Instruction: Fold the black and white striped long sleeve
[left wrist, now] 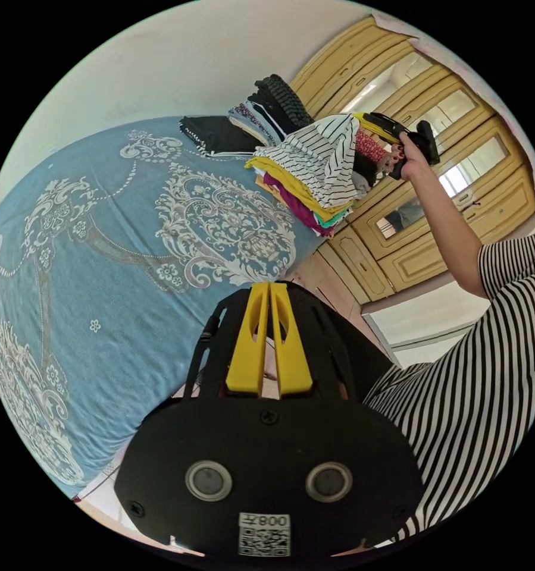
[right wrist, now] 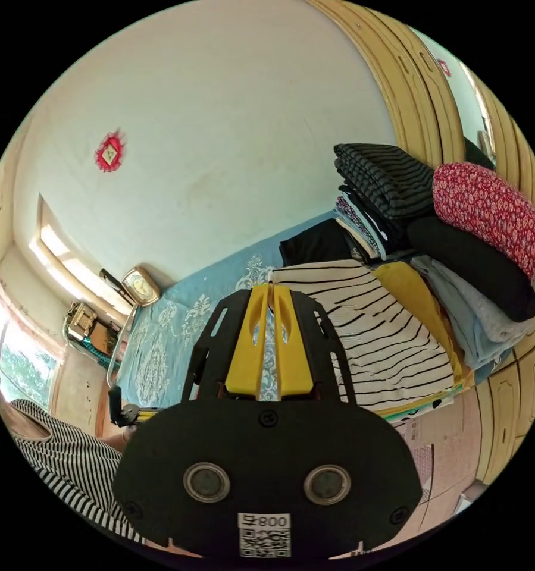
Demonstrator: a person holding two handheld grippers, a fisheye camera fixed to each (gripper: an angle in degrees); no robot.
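Surface: blue patterned bedspread (left wrist: 100, 250), flat, bare across the near part; wooden wardrobe (left wrist: 457, 178) behind the far edge.
Left gripper (left wrist: 270, 288): yellow jaws pressed together, nothing between them; held over the near edge of the bedspread, well apart from the clothes.
Garment location: black and white striped long sleeve (left wrist: 321, 154) lies on top of a stack of folded clothes (left wrist: 303, 202) at the far corner of the bedspread; one part hangs down the side of the stack. In the right gripper view, striped long sleeve (right wrist: 386, 333) spreads just beyond the jaws.
Neighbouring piles: dark folded items (left wrist: 219, 135) beside the stack; red floral bundle (right wrist: 487, 214) and black bundle (right wrist: 469, 267) on the far side.
Right gripper (right wrist: 271, 291): jaws closed, empty, near the striped fabric; contact cannot be confirmed.
Handling estimate: light, soft knit, limp, not fragile; likely to drape and stretch, and to drag upper layers of the stack if pulled sideways.
Grip advice: pinch at shoulder seams or hem corners, lift clear, then lay flat on the bare bedspread.
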